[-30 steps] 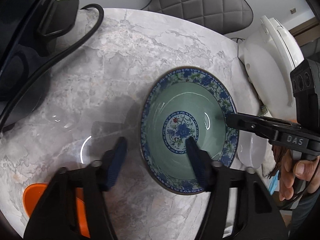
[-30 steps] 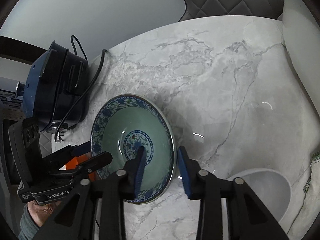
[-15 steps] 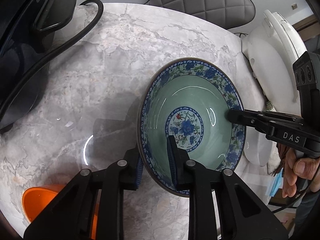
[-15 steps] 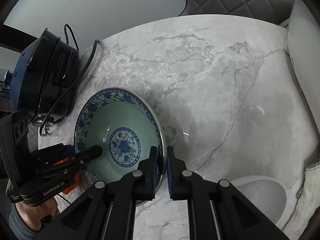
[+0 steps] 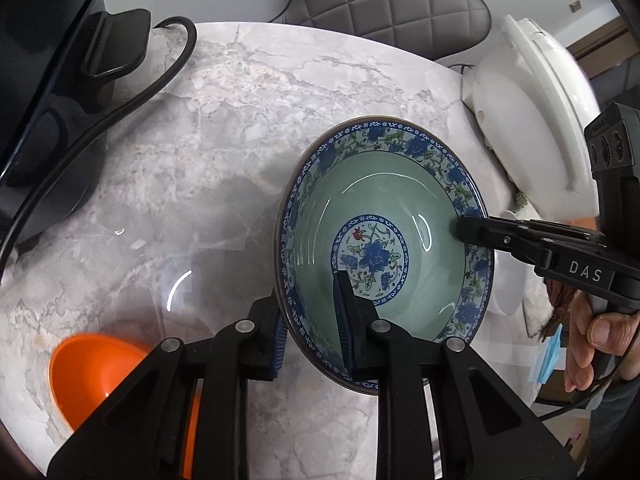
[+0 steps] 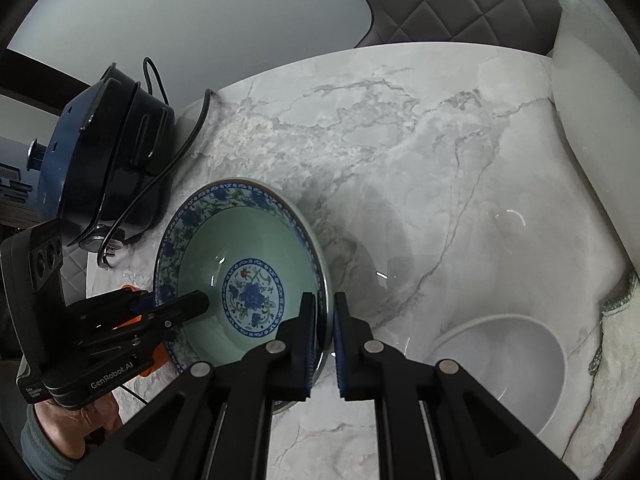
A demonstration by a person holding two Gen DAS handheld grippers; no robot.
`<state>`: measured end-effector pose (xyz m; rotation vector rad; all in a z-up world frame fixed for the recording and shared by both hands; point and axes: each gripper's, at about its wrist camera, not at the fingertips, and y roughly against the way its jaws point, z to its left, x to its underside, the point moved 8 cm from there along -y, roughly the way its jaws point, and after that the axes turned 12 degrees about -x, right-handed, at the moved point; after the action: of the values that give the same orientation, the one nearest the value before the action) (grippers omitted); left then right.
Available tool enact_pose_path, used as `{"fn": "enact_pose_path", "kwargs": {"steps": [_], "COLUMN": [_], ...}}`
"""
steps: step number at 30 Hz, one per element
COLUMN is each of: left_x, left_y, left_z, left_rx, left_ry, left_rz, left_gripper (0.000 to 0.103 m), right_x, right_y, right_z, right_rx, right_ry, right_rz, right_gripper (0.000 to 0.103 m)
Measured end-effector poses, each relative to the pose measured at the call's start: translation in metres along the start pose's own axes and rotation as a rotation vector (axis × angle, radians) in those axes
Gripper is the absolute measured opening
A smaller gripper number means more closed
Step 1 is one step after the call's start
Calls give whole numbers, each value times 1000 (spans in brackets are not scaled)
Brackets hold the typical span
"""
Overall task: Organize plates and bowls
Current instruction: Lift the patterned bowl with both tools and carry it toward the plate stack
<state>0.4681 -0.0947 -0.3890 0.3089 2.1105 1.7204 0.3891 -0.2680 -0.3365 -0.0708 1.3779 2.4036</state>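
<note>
On the marble table (image 5: pixel 248 128), both grippers, left gripper (image 5: pixel 310 320) and right gripper (image 6: pixel 322 340), pinch the floral bowl's (image 5: pixel 384 216) opposite rims; next up, probably a level two-handed lift.

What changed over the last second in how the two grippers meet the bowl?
Both grippers closed onto the blue-floral green ceramic bowl: the left gripper on its near rim, the right gripper on the opposite rim. The bowl now looks tipped. The orange plastic bowl, white bowl and black cooker stayed put.
</note>
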Motion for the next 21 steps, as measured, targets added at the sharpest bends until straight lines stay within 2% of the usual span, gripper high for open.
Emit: {"fn": "enact_pose_path", "kwargs": {"steps": [5,11,16,21], "left_x": [28,81,148,227], "left_y": [30,65,87,91], "left_z": [-3,9,28,53], "left_rx": [6,5,2,1], "left_ry": [-11,16,64,142], "left_rz": [-16,-36,-40,-9], "left_gripper": [19,19,19,19], "right_x": [20,62,106,153], "right_y": [23,38,36,12], "right_z": [19,53,82,113], "right_rx": [-19,-44,-92,-122], "right_ry": [24,76,96,132], "right_rz": [-25,-27,-10,42], "right_gripper": [10,10,11,10]}}
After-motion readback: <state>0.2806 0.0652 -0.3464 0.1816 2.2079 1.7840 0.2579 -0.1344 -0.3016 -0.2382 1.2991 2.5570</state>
